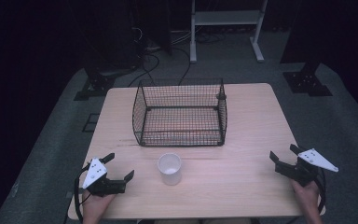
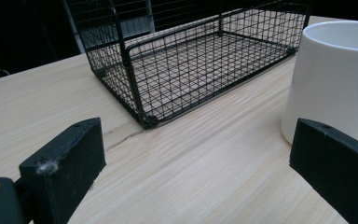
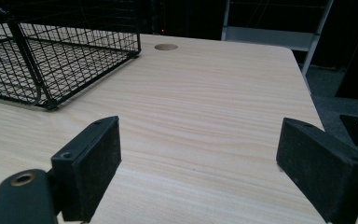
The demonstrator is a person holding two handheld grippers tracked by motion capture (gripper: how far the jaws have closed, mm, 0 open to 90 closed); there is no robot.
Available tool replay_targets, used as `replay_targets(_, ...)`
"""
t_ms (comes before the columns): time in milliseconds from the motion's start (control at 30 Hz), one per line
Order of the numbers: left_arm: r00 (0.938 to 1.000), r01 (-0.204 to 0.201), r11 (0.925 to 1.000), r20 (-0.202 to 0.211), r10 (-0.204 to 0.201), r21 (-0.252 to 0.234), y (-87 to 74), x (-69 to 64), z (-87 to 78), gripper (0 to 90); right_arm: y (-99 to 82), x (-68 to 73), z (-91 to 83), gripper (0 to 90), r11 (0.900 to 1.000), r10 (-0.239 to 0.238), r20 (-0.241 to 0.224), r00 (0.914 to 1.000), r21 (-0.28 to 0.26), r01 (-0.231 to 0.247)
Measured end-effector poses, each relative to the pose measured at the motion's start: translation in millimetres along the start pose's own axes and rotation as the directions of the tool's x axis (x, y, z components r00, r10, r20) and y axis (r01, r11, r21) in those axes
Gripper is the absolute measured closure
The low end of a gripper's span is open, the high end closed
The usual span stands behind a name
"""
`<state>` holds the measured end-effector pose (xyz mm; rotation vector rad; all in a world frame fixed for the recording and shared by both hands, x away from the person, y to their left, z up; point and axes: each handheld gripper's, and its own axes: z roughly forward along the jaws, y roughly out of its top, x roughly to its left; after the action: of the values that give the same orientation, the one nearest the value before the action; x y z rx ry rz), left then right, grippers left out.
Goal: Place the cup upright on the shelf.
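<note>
Cup [image 1: 169,168] stands upright at roughly two o'clock from the left gripper [image 1: 120,165], jaws spread wide and empty; right gripper [image 1: 283,153], likewise spread, sits farther off.

A black wire basket [image 1: 179,112] sits empty on the middle of the pale wooden table [image 1: 247,107], which has a round hole [image 3: 166,47] near its far edge. Behind the table, a white metal frame [image 1: 226,21] stands on the grey floor [image 1: 345,121], cables [image 1: 156,60] trailing beside it.

One white cup [image 1: 169,169], one wire basket [image 1: 180,113], two claws.
</note>
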<state>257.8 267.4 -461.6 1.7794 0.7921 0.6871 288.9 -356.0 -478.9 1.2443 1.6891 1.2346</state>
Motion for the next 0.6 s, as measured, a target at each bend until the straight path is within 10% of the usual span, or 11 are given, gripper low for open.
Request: replay_targets(600, 0.992, -0.061, 0.9977, 0.113, 0.057, 0.029, 7.9, -17.4, 9.4, 2.6, 0.2, 0.4, 0.3, 13.0, 1.0, -0.005, 0.001, 1.0, 0.003, 0.005)
